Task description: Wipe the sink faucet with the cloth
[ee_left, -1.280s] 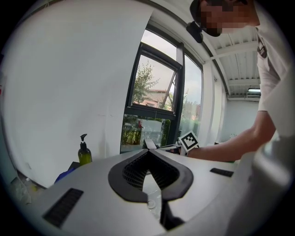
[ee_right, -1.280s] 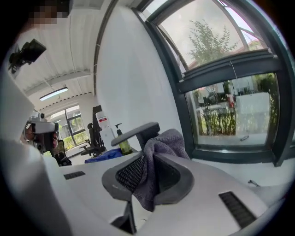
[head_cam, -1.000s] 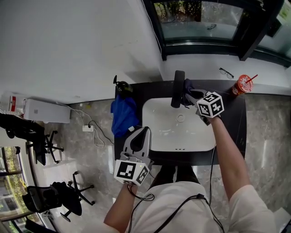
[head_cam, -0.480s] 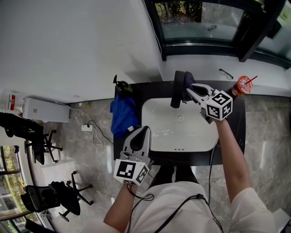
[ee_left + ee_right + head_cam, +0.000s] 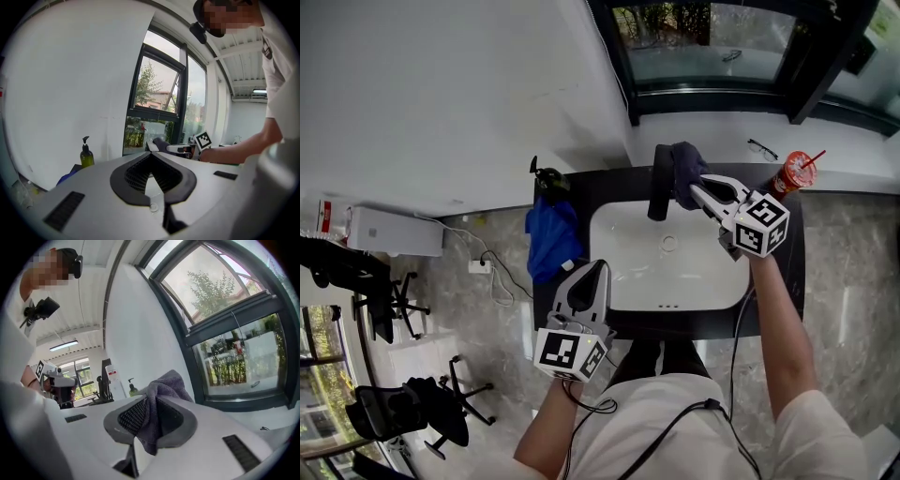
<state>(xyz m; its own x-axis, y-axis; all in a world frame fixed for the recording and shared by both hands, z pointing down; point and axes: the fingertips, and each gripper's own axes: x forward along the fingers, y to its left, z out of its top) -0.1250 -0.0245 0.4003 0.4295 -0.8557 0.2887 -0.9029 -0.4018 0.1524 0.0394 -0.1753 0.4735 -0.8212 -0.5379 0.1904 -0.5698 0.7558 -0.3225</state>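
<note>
Cloth [image 5: 686,167] is bunching at the tips of the right gripper [image 5: 696,187], draping against the top of the dark faucet [image 5: 657,192] behind the sink [image 5: 623,281]. That gripper's jaws are clamping partway closed on the grey fabric. Left gripper [image 5: 594,272] is hovering by the front of the surface [image 5: 609,187], jaws together, holding nothing.
</note>
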